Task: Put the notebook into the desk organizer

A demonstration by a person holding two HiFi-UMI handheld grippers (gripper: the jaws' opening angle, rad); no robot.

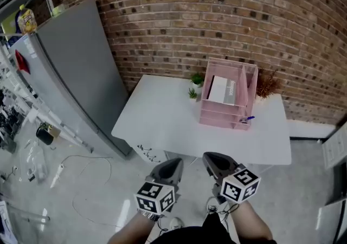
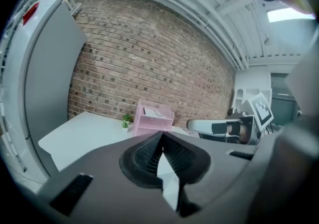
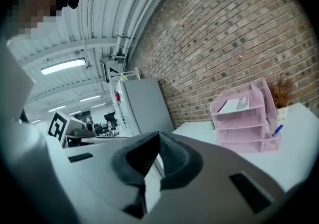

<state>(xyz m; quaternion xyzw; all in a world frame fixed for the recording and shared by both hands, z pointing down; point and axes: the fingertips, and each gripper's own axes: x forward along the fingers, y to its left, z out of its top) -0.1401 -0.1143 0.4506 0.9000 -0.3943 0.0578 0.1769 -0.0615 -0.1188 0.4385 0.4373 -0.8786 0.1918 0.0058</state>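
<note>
While left gripper (image 1: 177, 162) and right gripper (image 1: 209, 158) fingers meet empty, the notebook (image 1: 219, 90) lies well ahead in the organizer (image 1: 217, 116)

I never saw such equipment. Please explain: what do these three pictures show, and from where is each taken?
A person holds a two-jaw claw in each hand. One picture comes from a camera on the person's head, looking down at the left claw and right claw. The other two come from cameras riding on each claw. On the white table stands a pink desk organizer with a notebook in its top tray, a blue pen at its side, small plants beside it. Both claws are shut and empty.
</note>
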